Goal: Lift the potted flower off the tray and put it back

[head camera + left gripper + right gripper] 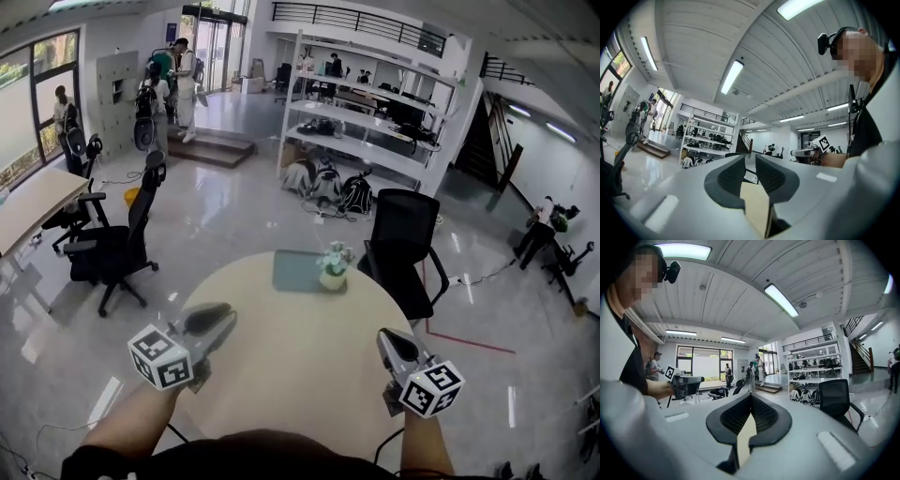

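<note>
A small potted flower (334, 266) in a pale pot stands on the right end of a grey-green tray (295, 272), at the far side of the round beige table (291, 366). Both grippers are held level over the near side of the table, well short of the tray. My left gripper (217, 317) (750, 161) shows a narrow gap between its jaws, with nothing in it. The jaw tips of my right gripper (387, 339) (751, 397) meet, and it holds nothing. Neither gripper view shows the flower or the tray.
A black office chair (403, 234) stands just behind the table's far right edge, and another black chair (117, 248) is to the left. White shelving (366, 122) and several people are farther back. The floor is glossy grey.
</note>
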{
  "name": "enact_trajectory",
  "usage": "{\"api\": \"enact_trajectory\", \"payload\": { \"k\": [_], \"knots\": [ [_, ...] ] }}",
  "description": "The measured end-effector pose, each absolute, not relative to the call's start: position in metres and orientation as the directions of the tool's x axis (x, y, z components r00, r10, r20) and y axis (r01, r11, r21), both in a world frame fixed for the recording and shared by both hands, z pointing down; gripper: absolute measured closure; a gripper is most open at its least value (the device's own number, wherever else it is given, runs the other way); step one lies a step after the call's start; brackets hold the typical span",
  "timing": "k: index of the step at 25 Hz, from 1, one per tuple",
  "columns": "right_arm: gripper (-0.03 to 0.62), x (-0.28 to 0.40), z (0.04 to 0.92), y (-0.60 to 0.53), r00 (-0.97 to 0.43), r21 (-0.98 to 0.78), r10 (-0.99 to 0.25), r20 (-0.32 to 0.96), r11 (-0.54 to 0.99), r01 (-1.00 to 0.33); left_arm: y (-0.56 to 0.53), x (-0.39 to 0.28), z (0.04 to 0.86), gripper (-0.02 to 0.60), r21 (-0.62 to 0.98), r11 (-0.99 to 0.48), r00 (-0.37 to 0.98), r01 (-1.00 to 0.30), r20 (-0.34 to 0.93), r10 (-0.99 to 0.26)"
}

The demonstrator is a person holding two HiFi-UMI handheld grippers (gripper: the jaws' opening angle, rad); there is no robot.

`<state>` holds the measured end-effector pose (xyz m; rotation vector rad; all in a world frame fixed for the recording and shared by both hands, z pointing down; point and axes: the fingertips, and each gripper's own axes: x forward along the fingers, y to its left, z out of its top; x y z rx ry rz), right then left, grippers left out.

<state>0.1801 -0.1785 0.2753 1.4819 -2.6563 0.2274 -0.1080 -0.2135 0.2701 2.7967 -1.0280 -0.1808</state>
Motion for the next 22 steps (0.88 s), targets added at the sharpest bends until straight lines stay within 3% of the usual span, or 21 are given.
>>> {"api": "enact_trajectory", "payload": {
  "k": [5,22],
  "knots": [
    [0.580,0.176,0.282,-0.170,-0.533,-0.096,-0.831,0.159,0.524,-0.846,-0.174,-0.091,0.277,0.583,0.255,-0.804,0.817,-0.537,-0.079,-0.571],
    [0.582,0.180,0.296,-0.151,-0.514,-0.134,-0.841,0.167,0.497,-0.857,-0.155,-0.081,0.280,0.583,0.270,-0.820,0.841,-0.504,-0.060,-0.537]
  ]
}}
